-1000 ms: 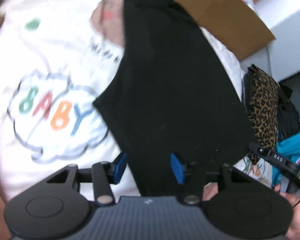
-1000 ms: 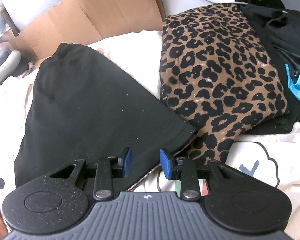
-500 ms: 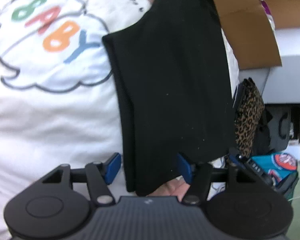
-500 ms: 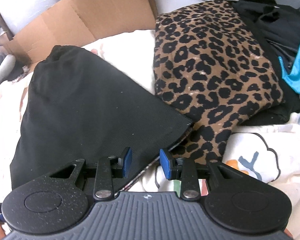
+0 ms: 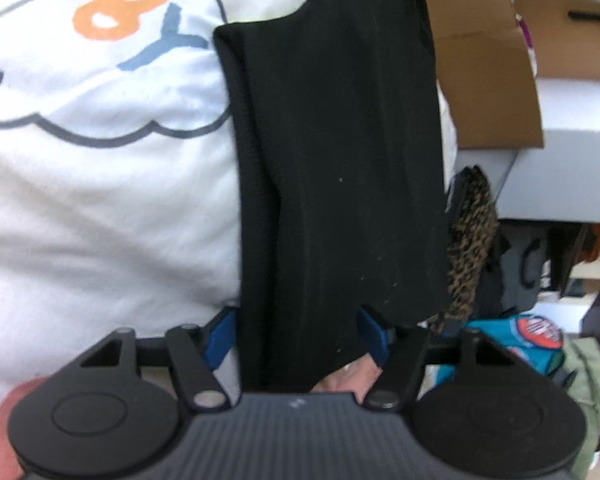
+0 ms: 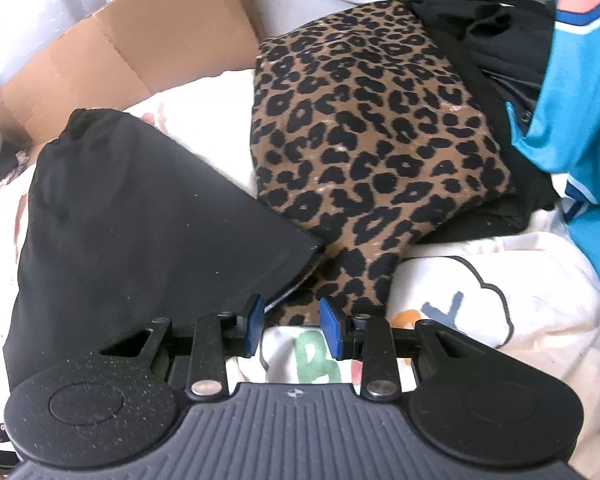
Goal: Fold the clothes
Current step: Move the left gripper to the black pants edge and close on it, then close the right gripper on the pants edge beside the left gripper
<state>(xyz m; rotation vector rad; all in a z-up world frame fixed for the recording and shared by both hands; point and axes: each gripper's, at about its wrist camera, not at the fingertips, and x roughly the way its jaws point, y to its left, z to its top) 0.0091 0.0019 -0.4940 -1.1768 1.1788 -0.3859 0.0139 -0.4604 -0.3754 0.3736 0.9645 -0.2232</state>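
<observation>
A folded black garment (image 5: 340, 152) lies on the white printed blanket (image 5: 100, 200), its near end between the left gripper (image 5: 296, 338)'s parted blue pads, unpinched. The right gripper (image 6: 291, 326) hangs half-open and empty over the blanket; the leopard-print cloth (image 6: 364, 128) sits at one o'clock. A shallow bite could catch only the top layer, undoing the fold.

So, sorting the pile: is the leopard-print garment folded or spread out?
Folded. The leopard-print garment lies as a compact thick rectangle with a rounded doubled edge, beside the black garment.

Left tongs (image 5: 296, 336) wide apart; right tongs (image 6: 292, 326) narrower, nothing gripped.
</observation>
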